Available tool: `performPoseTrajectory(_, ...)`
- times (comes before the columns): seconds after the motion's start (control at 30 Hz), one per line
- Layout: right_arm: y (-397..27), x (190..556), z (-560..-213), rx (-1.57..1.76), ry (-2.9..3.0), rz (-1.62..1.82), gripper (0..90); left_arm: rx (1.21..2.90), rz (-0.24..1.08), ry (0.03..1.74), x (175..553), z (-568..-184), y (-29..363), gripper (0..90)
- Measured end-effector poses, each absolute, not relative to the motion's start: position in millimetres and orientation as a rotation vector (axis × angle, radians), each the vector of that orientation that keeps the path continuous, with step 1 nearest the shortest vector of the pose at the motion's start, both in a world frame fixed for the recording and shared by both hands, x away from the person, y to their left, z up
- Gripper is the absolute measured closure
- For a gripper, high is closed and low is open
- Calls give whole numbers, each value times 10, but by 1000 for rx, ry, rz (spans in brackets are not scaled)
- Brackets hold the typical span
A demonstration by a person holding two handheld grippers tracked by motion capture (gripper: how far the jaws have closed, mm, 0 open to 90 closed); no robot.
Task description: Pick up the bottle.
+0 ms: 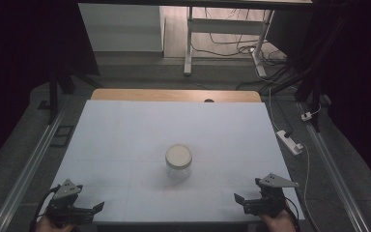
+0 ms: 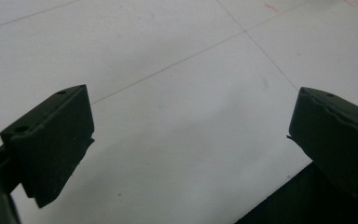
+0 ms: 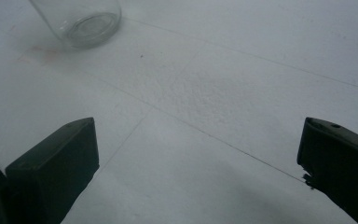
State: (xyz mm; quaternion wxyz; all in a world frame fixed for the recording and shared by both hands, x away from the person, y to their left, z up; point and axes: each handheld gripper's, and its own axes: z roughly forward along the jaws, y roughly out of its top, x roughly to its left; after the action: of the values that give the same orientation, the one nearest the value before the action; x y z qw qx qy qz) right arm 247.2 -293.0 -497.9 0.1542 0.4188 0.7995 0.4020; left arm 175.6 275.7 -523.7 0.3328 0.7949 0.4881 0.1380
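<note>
Left tongs (image 1: 92,209): wide, holding nothing, low over the near left corner of the bench; in the left gripper view my two black jaws stand far apart with bare white surface between them.
Right tongs (image 1: 240,202): wide too and empty, at the near right corner, tips turned inward toward the middle; I judge that I hold both sets at the edge as a ready stance, jaws spread so either can close on something without a further opening.
Hands: mine come in at the bottom of the high view, one behind each tool, cables trailing off the near edge.
Bench (image 1: 125,130): white sheet, with thin lines crossing it, over a wooden top that shows as a strip at the far side.
Jar (image 1: 178,162): clear glass with a pale round lid, upright near the middle of the bench, well apart from both tongs and roughly between them; in the right gripper view its glass base (image 3: 81,21) sits at the upper left, ahead of the jaws.
Why there: set centrally, the jar looks reachable from either side; I judge one set would steady the body while the other works the lid.
Beyond the bench: grey floor, a power strip (image 1: 290,141) to the right, white desk legs and loose cables farther back.
</note>
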Motion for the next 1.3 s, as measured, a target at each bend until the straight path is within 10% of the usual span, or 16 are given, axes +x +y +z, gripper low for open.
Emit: performPoseTrajectory(1.3,-2791,2472,-4960,1041,2401,1171,0,2121,332,1260,1780,-5251,2726,12)
